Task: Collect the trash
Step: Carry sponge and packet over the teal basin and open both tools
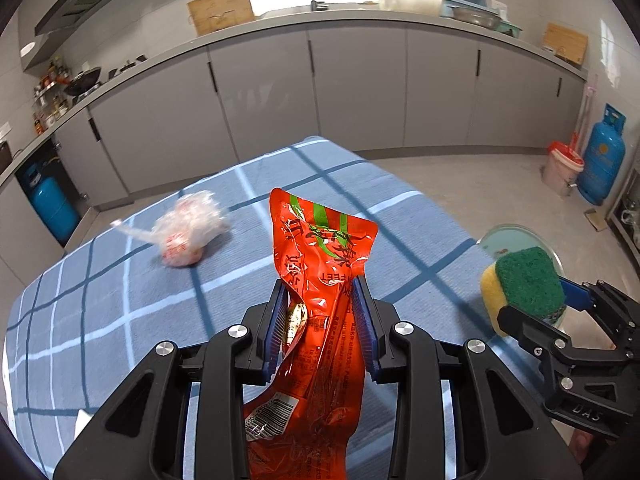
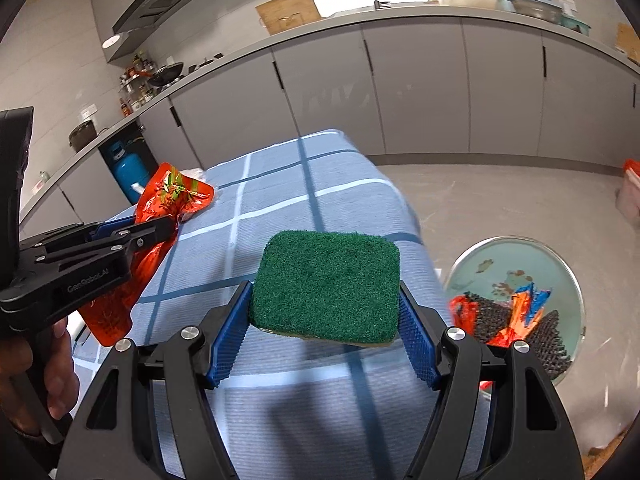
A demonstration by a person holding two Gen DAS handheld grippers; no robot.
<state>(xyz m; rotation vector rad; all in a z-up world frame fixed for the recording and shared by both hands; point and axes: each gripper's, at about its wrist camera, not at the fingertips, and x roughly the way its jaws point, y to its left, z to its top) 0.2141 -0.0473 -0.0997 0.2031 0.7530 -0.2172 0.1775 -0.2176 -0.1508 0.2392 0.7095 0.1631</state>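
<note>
Left gripper point(image 1: 320, 300) clamps the red snack wrapper point(image 1: 320, 264), right gripper point(image 2: 326, 320) grips the scouring sponge point(image 2: 326, 288); carry both over the trash bin point(image 2: 560, 256) beyond the right jaws before releasing.

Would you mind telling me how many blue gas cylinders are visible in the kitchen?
2. One gas cylinder sits in the open recess under the counter at left; the other gas cylinder stands on the floor at right beside a bucket. Others may be hidden.
</note>
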